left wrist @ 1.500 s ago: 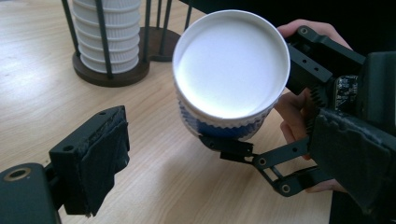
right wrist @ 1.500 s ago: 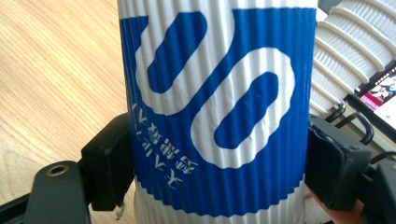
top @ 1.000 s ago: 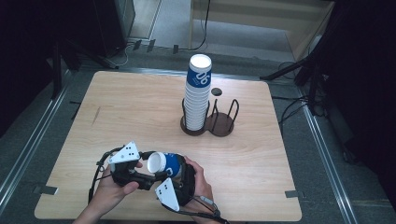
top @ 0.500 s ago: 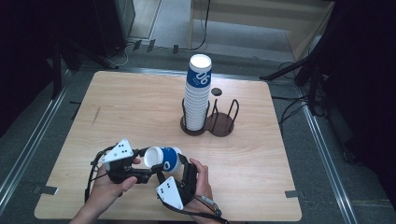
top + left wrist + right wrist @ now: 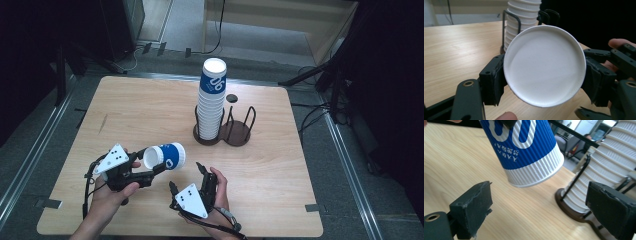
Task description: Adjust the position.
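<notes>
Lifted leftward since a moment ago — blue-and-white paper cup (image 5: 166,156) clamped sideways in left gripper (image 5: 152,171), right gripper (image 5: 186,176) just beside, jaws apart, cup stack (image 5: 211,100) in its holder (image 5: 235,131) beyond.

- In the left gripper view, the white bottom of the paper cup (image 5: 545,65) covers the middle of the cup stack (image 5: 522,18) behind it, and the top edge cuts off the stack's upper part.
- In the right gripper view, the top edge cuts off the cup's (image 5: 524,150) upper part, including the tops of its large white letters.
- The small white print below those letters is too blurred to read.
- In the high view, the bottom edge cuts off the person's forearms below the left gripper (image 5: 150,172) and right gripper (image 5: 186,176).
</notes>
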Demonstrator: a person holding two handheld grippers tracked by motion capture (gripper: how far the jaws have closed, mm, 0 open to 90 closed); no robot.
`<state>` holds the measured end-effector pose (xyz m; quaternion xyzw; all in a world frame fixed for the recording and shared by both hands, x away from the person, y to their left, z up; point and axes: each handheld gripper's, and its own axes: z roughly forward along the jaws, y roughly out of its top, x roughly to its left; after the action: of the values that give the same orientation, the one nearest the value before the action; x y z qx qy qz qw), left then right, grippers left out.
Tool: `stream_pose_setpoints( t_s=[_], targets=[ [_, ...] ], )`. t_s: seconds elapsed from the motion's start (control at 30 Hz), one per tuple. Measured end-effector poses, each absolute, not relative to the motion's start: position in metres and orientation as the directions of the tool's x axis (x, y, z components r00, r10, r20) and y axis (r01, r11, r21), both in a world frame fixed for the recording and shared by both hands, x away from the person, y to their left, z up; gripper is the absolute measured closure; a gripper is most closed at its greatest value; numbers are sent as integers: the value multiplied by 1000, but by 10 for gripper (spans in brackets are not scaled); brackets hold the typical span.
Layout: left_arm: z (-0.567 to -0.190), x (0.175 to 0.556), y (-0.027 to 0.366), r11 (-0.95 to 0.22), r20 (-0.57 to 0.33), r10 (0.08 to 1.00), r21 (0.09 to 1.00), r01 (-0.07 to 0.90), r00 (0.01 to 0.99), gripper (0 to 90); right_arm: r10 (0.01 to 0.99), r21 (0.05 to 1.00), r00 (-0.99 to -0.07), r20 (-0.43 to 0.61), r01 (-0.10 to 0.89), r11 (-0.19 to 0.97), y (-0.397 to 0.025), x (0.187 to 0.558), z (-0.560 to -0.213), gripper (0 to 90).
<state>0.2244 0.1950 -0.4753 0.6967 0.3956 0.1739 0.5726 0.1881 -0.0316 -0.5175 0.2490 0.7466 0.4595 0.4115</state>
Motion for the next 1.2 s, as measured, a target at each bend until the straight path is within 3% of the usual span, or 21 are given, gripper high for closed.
stream_pose_setpoints(
  t_s=[0.3, 0.53, 0.67, 0.77, 0.87, 1.2],
  targets=[
    [-479, 226, 204, 88, -258, 766, 949, 302, 589, 287, 796, 920, -526, -299, 64, 387, -33, 191, -512, 89],
    [-483, 226, 207, 118, -225, 775, 970, 213, 591, 288, 857, 953, -472, -205, 103, 285, -34, 194, -500, 142],
    [-486, 227, 207, 138, -231, 771, 971, 197, 594, 289, 888, 969, -458, -32, 202, 139, -35, 200, -494, 178],
    [-488, 227, 205, 146, -228, 768, 972, 183, 598, 289, 900, 961, -429, 76, 273, 49, -33, 202, -490, 122],
    [-491, 227, 204, 155, -215, 772, 976, 150, 598, 289, 906, 948, -384, 179, 315, -53, -32, 203, -487, 82],
    [-495, 227, 202, 170, -208, 774, 978, 120, 599, 289, 845, 848, -265, 465, 409, -338, -32, 208, -473, 86]
  ],
)
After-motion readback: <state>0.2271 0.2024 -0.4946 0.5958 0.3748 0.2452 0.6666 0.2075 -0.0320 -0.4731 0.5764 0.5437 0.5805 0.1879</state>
